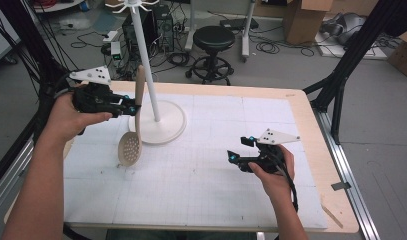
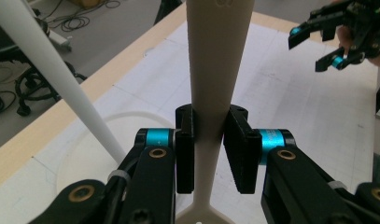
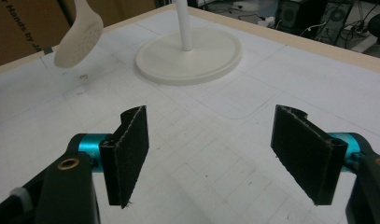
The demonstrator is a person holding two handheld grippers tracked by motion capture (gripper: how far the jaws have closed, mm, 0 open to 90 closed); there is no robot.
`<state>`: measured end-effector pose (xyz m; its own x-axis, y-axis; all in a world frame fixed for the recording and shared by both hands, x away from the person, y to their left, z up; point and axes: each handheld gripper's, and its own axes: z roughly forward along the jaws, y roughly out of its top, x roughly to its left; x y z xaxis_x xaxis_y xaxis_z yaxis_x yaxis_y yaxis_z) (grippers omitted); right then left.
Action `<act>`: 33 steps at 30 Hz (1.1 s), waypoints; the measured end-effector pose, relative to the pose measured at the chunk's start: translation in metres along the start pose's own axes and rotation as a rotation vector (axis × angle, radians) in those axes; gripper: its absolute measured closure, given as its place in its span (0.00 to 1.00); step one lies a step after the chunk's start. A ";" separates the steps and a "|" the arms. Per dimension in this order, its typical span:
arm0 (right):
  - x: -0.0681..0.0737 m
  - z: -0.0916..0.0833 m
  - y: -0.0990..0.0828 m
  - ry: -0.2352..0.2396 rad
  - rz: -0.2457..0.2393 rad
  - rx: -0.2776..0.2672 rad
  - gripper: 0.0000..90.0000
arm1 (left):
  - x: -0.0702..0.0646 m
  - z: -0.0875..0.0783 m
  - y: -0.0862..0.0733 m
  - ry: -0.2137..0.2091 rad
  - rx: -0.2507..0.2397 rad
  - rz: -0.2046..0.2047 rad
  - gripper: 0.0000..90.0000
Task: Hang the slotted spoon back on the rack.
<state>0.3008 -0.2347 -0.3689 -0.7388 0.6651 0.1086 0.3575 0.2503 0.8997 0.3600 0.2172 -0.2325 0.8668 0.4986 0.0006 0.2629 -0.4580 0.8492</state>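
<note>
A beige slotted spoon (image 1: 132,131) hangs nearly upright over the left of the table, bowl down and handle up. My left gripper (image 1: 133,109) is shut on its handle (image 2: 209,84), both pads pressing the sides. The spoon's perforated bowl (image 3: 79,35) floats above the mat at the far left of the right gripper view. Just right of the spoon stands a white rack (image 1: 156,116) with a thin pole (image 2: 57,74) and a round base (image 3: 188,56). My right gripper (image 1: 238,150) is held low over the right middle of the mat, open, with nothing between its pads (image 3: 130,151).
A white gridded mat (image 1: 211,170) covers the wooden table (image 1: 311,125). Beyond the far edge stand a black stool (image 1: 213,47), computer cases and cables on the floor. Black frame legs rise at both sides. Cardboard boxes sit at the back right.
</note>
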 end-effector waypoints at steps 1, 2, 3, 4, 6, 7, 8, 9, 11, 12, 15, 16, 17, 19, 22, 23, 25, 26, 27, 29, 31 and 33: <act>0.000 0.000 0.000 0.000 -0.001 0.000 0.30 | 0.002 -0.003 0.002 0.006 -0.008 -0.009 0.83; 0.000 0.000 0.000 0.000 0.000 -0.001 0.30 | 0.004 -0.006 0.003 0.011 -0.015 -0.015 0.83; 0.000 0.000 0.000 0.001 -0.001 -0.002 0.30 | 0.006 -0.009 0.004 0.019 -0.016 -0.013 0.83; 0.000 0.000 0.000 0.000 0.000 -0.001 0.30 | 0.008 -0.011 0.006 0.025 -0.022 -0.019 0.83; 0.000 -0.001 0.000 0.001 0.001 -0.002 0.30 | 0.011 -0.016 0.008 0.033 -0.027 -0.023 0.83; 0.000 0.000 0.000 0.001 0.001 -0.002 0.30 | 0.013 -0.019 0.010 0.038 -0.031 -0.025 0.83; -0.001 0.000 0.000 0.002 0.001 -0.001 0.30 | 0.014 -0.022 0.012 0.045 -0.033 -0.027 0.83; -0.001 0.000 0.000 0.002 -0.001 -0.001 0.30 | 0.015 -0.024 0.014 0.050 -0.036 -0.028 0.83; -0.001 0.000 0.000 0.001 -0.002 -0.002 0.30 | 0.017 -0.029 0.020 0.061 -0.039 -0.025 0.83; -0.001 0.000 0.000 0.001 -0.001 -0.001 0.30 | 0.018 -0.032 0.023 0.069 -0.038 -0.023 0.83; 0.000 0.001 0.000 0.002 -0.003 0.000 0.30 | 0.022 -0.037 0.033 0.093 -0.046 -0.023 0.83; 0.000 0.001 0.000 0.002 -0.003 0.000 0.30 | 0.023 -0.039 0.037 0.103 -0.046 -0.022 0.83; 0.000 0.001 0.000 0.002 -0.002 0.001 0.30 | 0.025 -0.040 0.040 0.110 -0.047 -0.022 0.83; 0.000 0.001 0.000 0.002 0.005 0.002 0.30 | 0.028 -0.043 0.045 0.127 -0.047 -0.029 0.83; -0.001 0.000 0.000 0.001 0.004 0.000 0.30 | 0.033 -0.046 0.052 0.154 -0.048 -0.047 0.83; -0.001 0.000 0.000 0.000 0.005 0.001 0.30 | 0.035 -0.047 0.053 0.161 -0.045 -0.051 0.83; -0.001 0.000 -0.001 -0.001 0.007 0.001 0.30 | 0.039 -0.048 0.056 0.177 -0.041 -0.065 0.83; -0.001 0.000 -0.001 -0.001 0.007 0.001 0.30 | 0.041 -0.049 0.057 0.184 -0.037 -0.069 0.83; -0.001 0.000 -0.001 0.000 0.007 0.001 0.30 | 0.043 -0.049 0.058 0.194 -0.039 -0.073 0.83; -0.001 0.000 -0.001 0.000 0.007 0.001 0.30 | 0.048 -0.051 0.060 0.212 -0.039 -0.090 0.83; -0.001 0.000 -0.001 0.001 0.007 0.000 0.30 | 0.052 -0.052 0.061 0.230 -0.035 -0.103 0.83; -0.001 0.000 -0.001 0.000 0.006 0.000 0.30 | 0.056 -0.052 0.061 0.246 -0.023 -0.116 0.83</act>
<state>0.3014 -0.2359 -0.3698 -0.7367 0.6664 0.1145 0.3622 0.2460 0.8991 0.4027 0.2549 -0.1530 0.7018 0.7118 0.0281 0.3427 -0.3719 0.8627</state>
